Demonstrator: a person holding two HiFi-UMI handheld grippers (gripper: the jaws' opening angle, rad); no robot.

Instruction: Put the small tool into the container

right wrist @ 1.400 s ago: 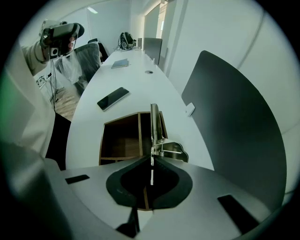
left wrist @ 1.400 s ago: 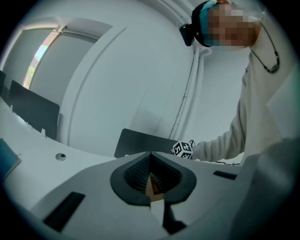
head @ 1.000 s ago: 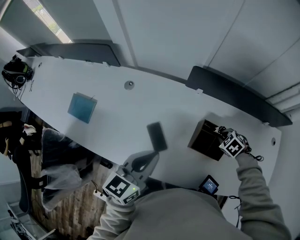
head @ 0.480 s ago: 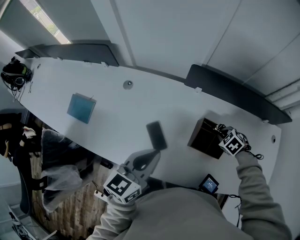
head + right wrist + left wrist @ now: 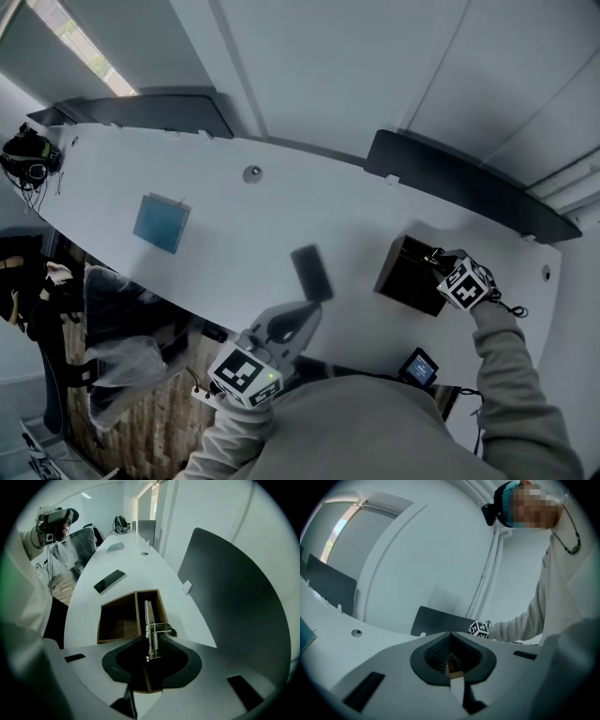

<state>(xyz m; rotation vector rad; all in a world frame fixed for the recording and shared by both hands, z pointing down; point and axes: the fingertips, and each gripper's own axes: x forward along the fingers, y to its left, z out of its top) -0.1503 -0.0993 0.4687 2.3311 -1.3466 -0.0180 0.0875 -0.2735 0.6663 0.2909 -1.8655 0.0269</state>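
Observation:
A dark wooden container [image 5: 405,274] with two compartments [image 5: 119,620] stands on the white table's right part. My right gripper [image 5: 438,260] hovers over its right edge. In the right gripper view a small metal tool with a spring [image 5: 151,630] stands upright between the jaws of the right gripper [image 5: 152,646], over the narrow right compartment. These jaws are opening, and the pads stand off the tool. My left gripper [image 5: 302,312] waits near the table's front edge, shut and holding nothing, its tips [image 5: 451,634] closed together.
A dark phone [image 5: 311,272] lies left of the container. A blue pad [image 5: 161,222] sits further left, and a round grommet [image 5: 251,173] behind it. Dark partition panels [image 5: 450,183] line the table's far side. A small device [image 5: 419,367] lies by my body.
The right gripper has stayed at the container's right edge. The left gripper has not moved. The head view has shifted slightly.

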